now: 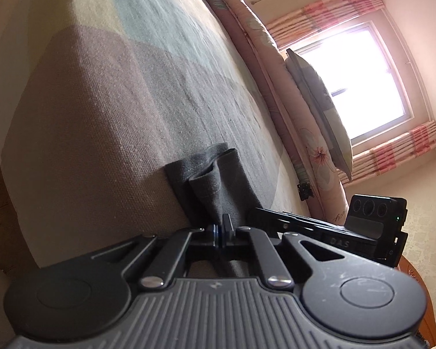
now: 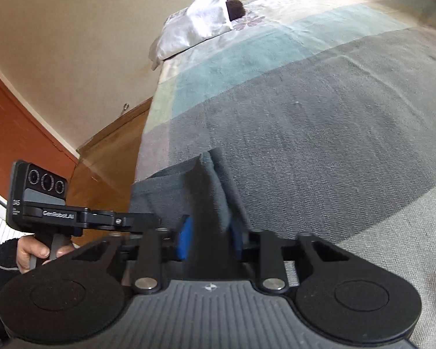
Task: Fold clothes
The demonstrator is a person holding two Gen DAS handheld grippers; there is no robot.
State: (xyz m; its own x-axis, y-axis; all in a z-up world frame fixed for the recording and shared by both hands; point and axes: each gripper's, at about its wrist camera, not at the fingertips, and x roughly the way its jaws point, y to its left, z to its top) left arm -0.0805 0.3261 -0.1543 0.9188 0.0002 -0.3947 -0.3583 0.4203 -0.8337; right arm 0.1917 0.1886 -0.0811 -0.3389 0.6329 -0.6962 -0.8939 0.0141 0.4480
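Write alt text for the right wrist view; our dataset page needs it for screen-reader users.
The right gripper is shut on a dark grey garment at the edge of a bed with a striped cover. The left gripper, held by a hand, is alongside.

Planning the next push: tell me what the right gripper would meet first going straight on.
The right gripper is already shut on the dark grey garment; straight beyond that, probably the striped bedspread.
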